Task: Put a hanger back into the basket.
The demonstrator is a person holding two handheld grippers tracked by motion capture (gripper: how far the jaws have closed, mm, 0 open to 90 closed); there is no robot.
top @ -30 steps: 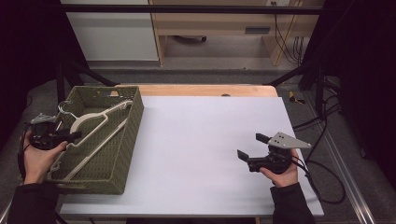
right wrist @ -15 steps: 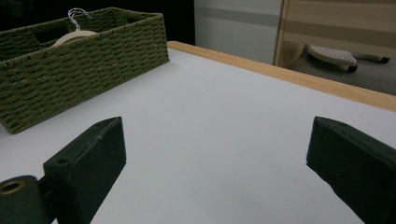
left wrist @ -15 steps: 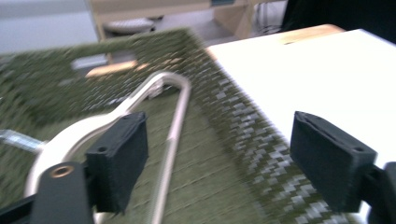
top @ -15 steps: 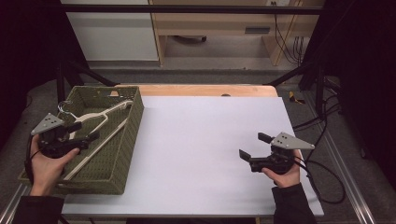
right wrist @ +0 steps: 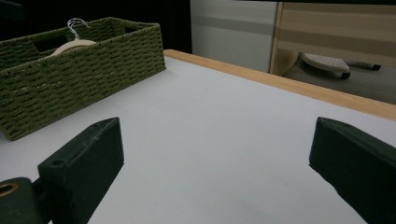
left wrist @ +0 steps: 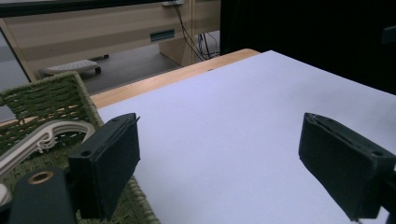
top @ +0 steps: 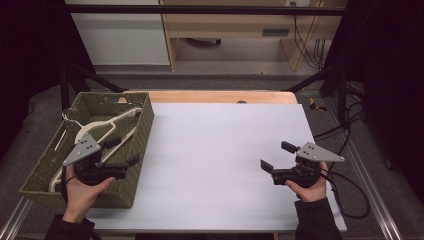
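As the left gripper [top: 119, 152], jaws just opened w/ nothing between, hovers at the green woven basket [top: 137, 145] holding the cream hangers [top: 107, 127], and right gripper [top: 278, 156] is open too, approach low & slow.

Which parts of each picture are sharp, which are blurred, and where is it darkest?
High view: white table top evenly lit, surroundings black. Left gripper view: near black jaws soft, woven green basket fairly sharp, dark at upper right. Right gripper view: near jaws blurred, basket crisp, dark upper left.
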